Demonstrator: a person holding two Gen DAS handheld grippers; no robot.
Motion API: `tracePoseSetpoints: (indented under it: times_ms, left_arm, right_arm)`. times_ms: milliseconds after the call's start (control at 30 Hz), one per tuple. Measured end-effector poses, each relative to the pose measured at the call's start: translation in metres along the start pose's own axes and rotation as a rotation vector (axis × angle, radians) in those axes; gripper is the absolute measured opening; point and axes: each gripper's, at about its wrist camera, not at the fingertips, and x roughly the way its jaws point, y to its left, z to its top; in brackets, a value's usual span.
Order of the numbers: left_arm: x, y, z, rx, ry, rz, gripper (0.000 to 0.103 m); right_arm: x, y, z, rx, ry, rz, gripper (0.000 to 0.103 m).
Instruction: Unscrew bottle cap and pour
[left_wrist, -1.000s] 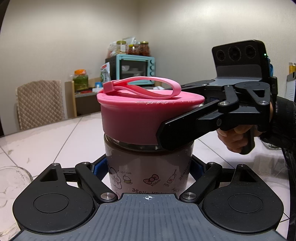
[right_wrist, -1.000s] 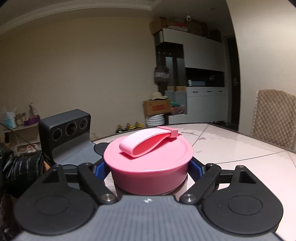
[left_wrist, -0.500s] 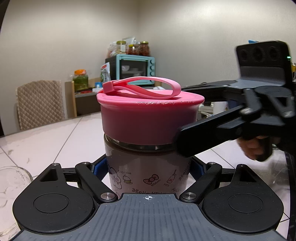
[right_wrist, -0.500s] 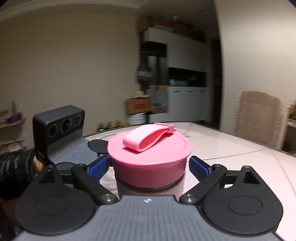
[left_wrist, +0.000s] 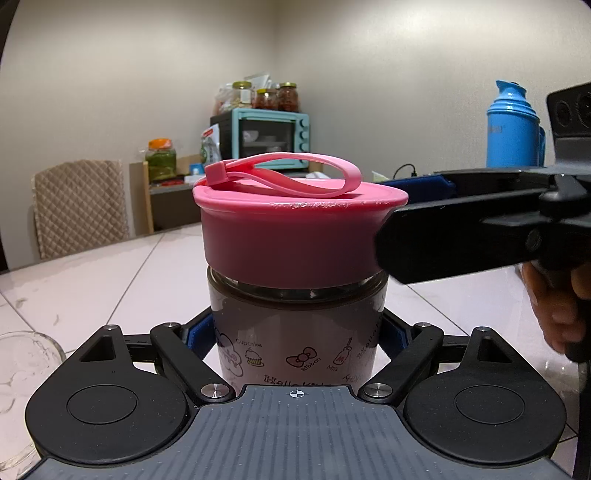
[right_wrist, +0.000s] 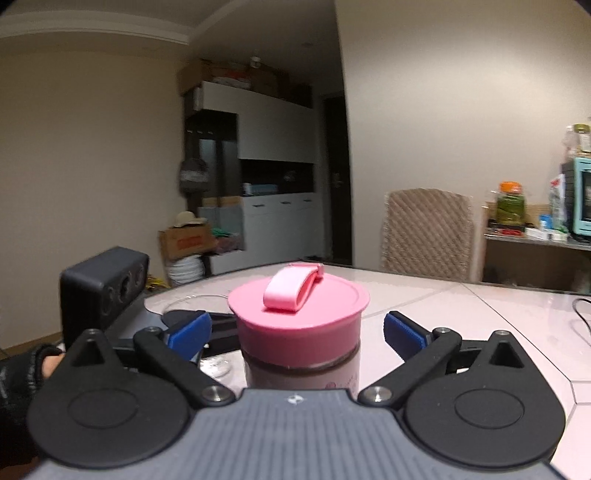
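A glass bottle (left_wrist: 295, 332) with cartoon prints and dark liquid stands on the white table, topped by a wide pink cap (left_wrist: 291, 236) with a strap loop. My left gripper (left_wrist: 297, 332) is shut on the bottle's body, low down. In the right wrist view the pink cap (right_wrist: 299, 317) sits between the blue pads (right_wrist: 404, 330) of my right gripper (right_wrist: 295, 328), which is open with gaps on both sides. The right gripper's black finger (left_wrist: 461, 236) reaches in from the right beside the cap.
A clear glass (left_wrist: 22, 373) stands at the left edge by the left gripper. A blue thermos (left_wrist: 513, 125) stands at the right. A chair (left_wrist: 79, 206) and a shelf with a teal oven (left_wrist: 273, 136) lie beyond the white table (left_wrist: 110, 280).
My right gripper let go of the pink cap, opened, and swung round to the right. The left gripper and the bottle stayed still.
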Motion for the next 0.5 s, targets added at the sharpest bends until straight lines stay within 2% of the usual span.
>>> tracePoseSetpoints:
  times_ms: [233,500]
  left_arm:
    - [0.001,0.001,0.0,-0.001,0.001,-0.001,0.09]
    - [0.001,0.001,0.001,-0.001,0.001,-0.001,0.09]
  right_arm:
    - [0.01,0.013,-0.008,0.021,-0.013,-0.085,0.099]
    - [0.024,0.019,-0.01,0.034,-0.007,-0.11,0.095]
